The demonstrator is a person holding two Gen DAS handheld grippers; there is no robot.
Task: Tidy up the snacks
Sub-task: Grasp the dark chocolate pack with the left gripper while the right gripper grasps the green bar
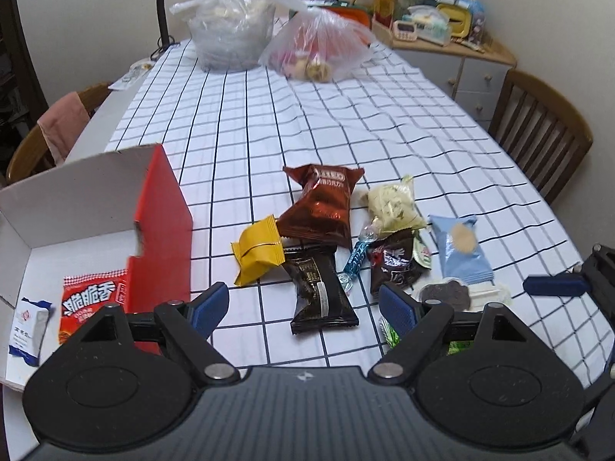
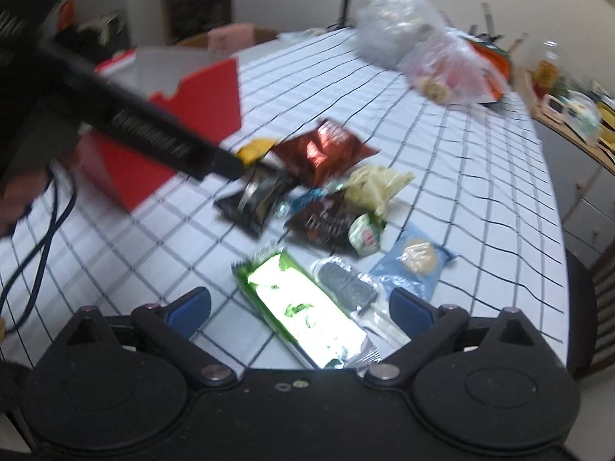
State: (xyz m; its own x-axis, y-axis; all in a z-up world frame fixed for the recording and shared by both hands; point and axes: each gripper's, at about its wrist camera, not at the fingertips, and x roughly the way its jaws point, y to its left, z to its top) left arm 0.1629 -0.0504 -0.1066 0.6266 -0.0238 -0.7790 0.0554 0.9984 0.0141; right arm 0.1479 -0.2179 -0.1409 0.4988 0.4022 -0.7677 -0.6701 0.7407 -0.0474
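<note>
Snacks: about ten loose packets on the checked table, two inside the red box; both grippers' fingers spread wide, empty.

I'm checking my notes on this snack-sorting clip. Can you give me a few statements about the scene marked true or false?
1. The red box already holds an orange-red snack packet. True.
2. The left gripper is shut on the yellow packet. False: it is open and holds nothing.
3. The black packet lies on the checked tablecloth. True.
4. The light blue biscuit packet is inside the box. False: it lies on the cloth.
5. The right gripper is open above the green packet. True.
</note>
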